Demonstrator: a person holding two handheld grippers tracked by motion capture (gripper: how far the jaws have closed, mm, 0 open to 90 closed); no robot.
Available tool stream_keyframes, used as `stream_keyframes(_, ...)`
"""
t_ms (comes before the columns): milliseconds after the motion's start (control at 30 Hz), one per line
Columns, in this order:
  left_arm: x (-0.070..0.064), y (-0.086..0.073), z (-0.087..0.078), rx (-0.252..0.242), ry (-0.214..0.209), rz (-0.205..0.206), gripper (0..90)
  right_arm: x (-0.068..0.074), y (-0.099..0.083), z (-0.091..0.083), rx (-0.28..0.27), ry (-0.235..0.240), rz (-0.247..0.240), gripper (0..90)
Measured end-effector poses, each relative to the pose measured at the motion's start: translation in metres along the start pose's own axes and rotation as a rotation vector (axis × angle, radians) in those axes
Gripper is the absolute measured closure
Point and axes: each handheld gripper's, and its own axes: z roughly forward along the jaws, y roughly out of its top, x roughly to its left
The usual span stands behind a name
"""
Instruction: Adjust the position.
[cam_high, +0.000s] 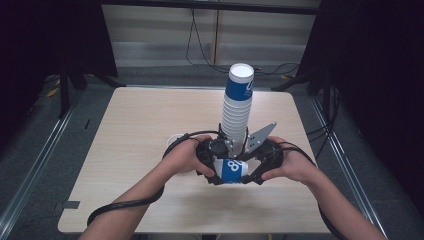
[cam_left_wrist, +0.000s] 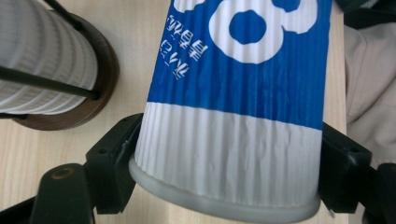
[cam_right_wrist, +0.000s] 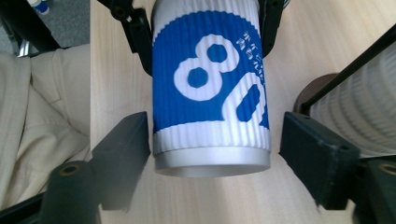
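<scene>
Cup handoff, just in front of the cup stack (cam_high: 237, 105)

Left gripper (cam_left_wrist: 224, 172) clamps the blue paper cup (cam_high: 231, 171) lying sideways; right gripper (cam_right_wrist: 212, 154) straddles its other end, jaws apart.

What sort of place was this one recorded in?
Probably a lab or studio recording bay, not a home: a lone wooden table ringed by dark curtains, loose cables across the grey floor, and a stack of paper cups.

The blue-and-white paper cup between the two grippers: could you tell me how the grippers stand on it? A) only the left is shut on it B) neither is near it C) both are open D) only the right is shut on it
A: the left gripper presses the cup on both sides, while the right gripper has a gap beside it.
</scene>
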Motion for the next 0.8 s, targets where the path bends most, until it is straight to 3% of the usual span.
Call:
stream_keyframes(67, 0.0, 0.0, -0.001, 0.0, 0.012, 0.005, 20.9, 0.0, -0.002, 0.003, 0.003, 0.015, 0.006, 30.3)
stream_keyframes(133, 0.0, -0.001, -0.002, -0.005, 0.021, 0.017, 20.8, -0.001, -0.006, 0.006, -0.001, 0.001, 0.011, 30.6)
stream_keyframes(233, 0.0, -0.003, -0.004, -0.017, 0.031, 0.037, 20.2, -0.001, -0.012, 0.01, -0.023, 0.018, 0.042, 31.0)
stream_keyframes(300, -0.001, -0.004, -0.005, -0.046, 0.028, 0.037, 19.4, -0.002, -0.014, 0.011, -0.041, 0.021, 0.045, 31.2)
stream_keyframes(333, 0.0, -0.004, -0.006, -0.042, 0.035, 0.057, 19.0, -0.001, -0.016, 0.011, -0.039, 0.024, 0.049, 31.2)
stream_keyframes(400, -0.002, -0.005, -0.006, -0.07, 0.031, 0.037, 18.6, -0.002, -0.018, 0.011, -0.055, 0.021, 0.051, 31.2)
stream_keyframes(567, -0.002, -0.006, -0.007, -0.069, 0.046, 0.055, 18.4, -0.001, -0.021, 0.013, -0.086, 0.018, 0.05, 31.0)
stream_keyframes(667, -0.001, -0.007, -0.008, -0.1, 0.042, 0.032, 17.1, -0.002, -0.022, 0.015, -0.094, 0.005, 0.041, 31.0)
stream_keyframes(700, -0.001, -0.009, -0.009, -0.107, 0.032, 0.021, 16.9, -0.002, -0.023, 0.015, -0.104, 0.019, 0.055, 31.0)
stream_keyframes(800, 0.002, -0.012, -0.011, -0.143, 0.009, -0.06, 15.9, -0.001, -0.025, 0.015, -0.103, 0.016, 0.044, 31.0)
